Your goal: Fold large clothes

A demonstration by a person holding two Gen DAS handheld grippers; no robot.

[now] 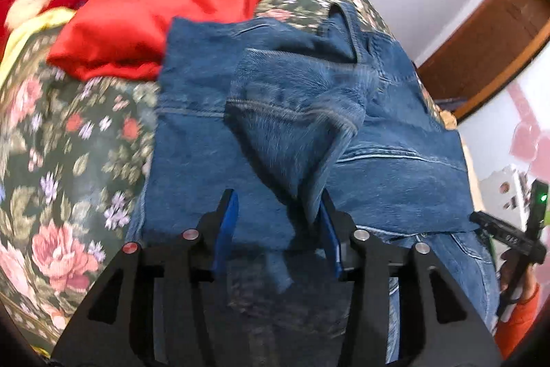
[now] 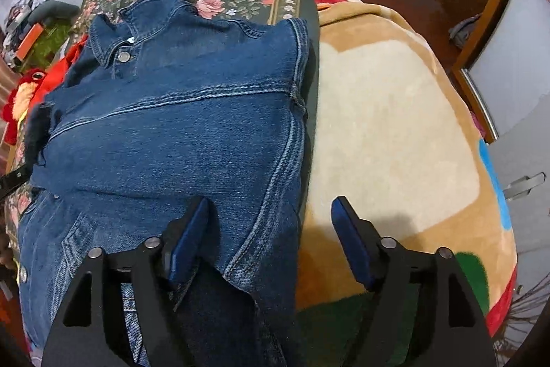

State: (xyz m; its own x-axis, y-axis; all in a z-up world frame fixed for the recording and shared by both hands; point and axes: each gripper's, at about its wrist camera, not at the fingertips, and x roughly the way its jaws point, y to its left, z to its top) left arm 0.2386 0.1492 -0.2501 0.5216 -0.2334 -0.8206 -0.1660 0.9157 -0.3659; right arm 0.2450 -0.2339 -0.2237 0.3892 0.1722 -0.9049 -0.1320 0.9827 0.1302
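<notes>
Left gripper (image 1: pixel 278 226) and right gripper (image 2: pixel 270 243) both showing black angular frames, blue pads on the fingers (image 2: pixel 187 241), round silver pins; orange sleeve (image 1: pixel 520 315) peeking at the edge.

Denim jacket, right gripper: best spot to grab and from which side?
Probably the hem corner of the denim jacket nearest the right gripper, coming in from the jacket's right edge over the beige blanket. That seamed edge lies flat and exposed, and the open jaws already straddle it.
</notes>
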